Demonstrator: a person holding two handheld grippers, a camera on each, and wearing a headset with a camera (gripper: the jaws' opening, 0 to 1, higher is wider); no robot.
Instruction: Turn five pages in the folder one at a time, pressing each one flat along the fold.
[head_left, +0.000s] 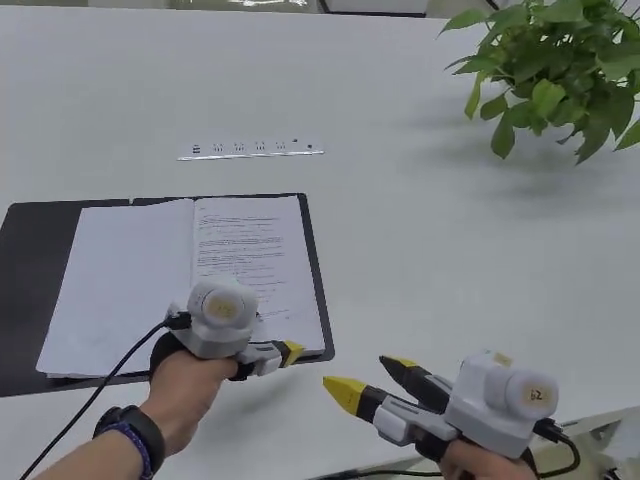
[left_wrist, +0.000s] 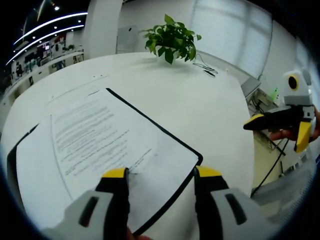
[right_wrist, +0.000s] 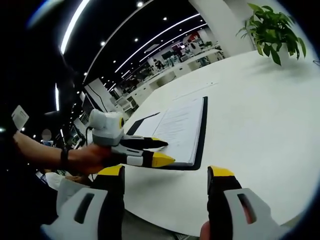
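The folder (head_left: 318, 290) lies open on the white table, black cover under white pages; the right page (head_left: 255, 255) is printed, the left page (head_left: 125, 275) is blank. My left gripper (head_left: 280, 355) hovers over the folder's near right corner (left_wrist: 197, 159), jaws open, nothing between them. The printed page (left_wrist: 100, 135) spreads ahead of the left gripper (left_wrist: 161, 173). My right gripper (head_left: 368, 376) is held off the folder's right, over bare table, open and empty, pointing left. From the right gripper (right_wrist: 166, 171) I see the left gripper (right_wrist: 145, 152) at the folder (right_wrist: 182, 127).
A leafy green plant (head_left: 560, 60) stands at the table's far right. A flush socket strip (head_left: 250, 150) sits beyond the folder. The table's near edge (head_left: 600, 425) runs by the right hand. A cable (head_left: 100, 390) trails from the left gripper.
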